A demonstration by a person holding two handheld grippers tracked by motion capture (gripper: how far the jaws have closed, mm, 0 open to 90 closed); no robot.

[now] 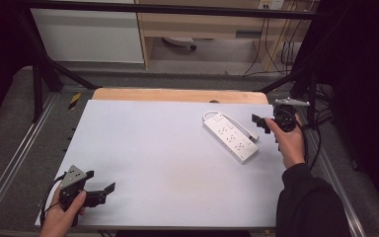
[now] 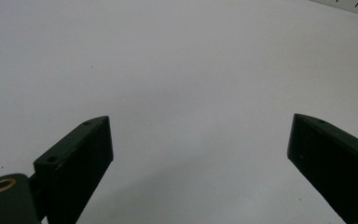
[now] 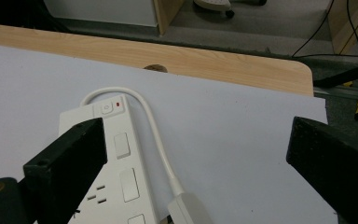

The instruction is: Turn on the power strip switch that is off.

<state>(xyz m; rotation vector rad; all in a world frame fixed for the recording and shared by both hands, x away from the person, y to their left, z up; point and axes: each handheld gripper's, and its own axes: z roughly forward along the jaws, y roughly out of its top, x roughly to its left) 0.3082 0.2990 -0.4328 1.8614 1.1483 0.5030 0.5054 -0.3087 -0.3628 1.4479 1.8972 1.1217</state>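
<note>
We're over a white sheet [image 1: 168, 163] laid on a pale wooden table [image 1: 177, 95], cupboards beyond. The white plastic power strip with its looped cord [image 1: 229, 137] lies far right. Our right gripper [image 1: 260, 123] hovers just beside it, jaws wide and empty, hand tilted inward: an approach, we judge, needing a drop onto the strip. Our left gripper [image 1: 100, 186] rests near left, wide open, empty.

You find no words or numbers to read here. Power strip [image 3: 116, 154] has round button with small sign, too tiny to read, red light beside it.
</note>
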